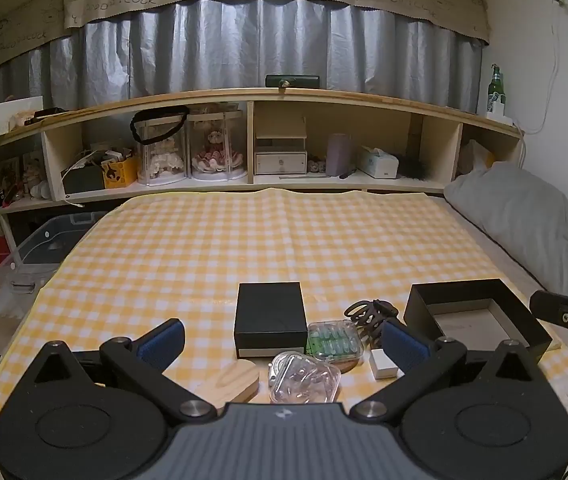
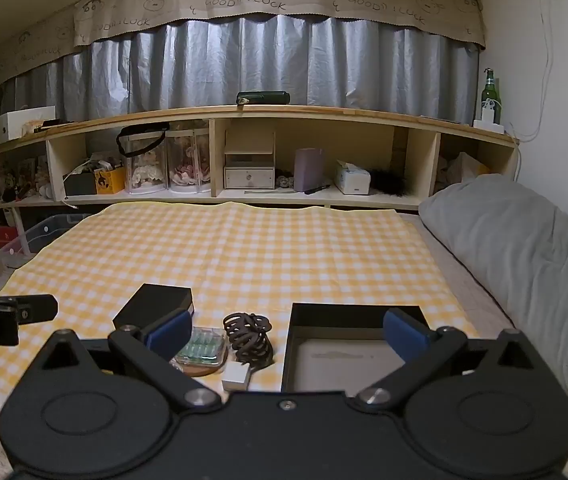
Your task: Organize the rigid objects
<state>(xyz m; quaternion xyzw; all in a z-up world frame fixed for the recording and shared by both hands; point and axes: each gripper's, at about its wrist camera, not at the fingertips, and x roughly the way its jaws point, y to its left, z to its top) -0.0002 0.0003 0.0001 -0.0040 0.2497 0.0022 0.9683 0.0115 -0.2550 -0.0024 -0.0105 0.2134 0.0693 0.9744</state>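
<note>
Start step: your left gripper [image 1: 281,342] and right gripper [image 2: 286,334] gape wide, both empty. Next, grasp the clear case [image 1: 304,378]; destination: open box [image 2: 348,356].

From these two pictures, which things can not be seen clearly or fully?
- Wooden heart: left wrist view, near part hidden by the left gripper; absent from the right wrist view.
- Open black box: right wrist view, near floor hidden by the right gripper.
- Clear case: contents too small to tell.
</note>
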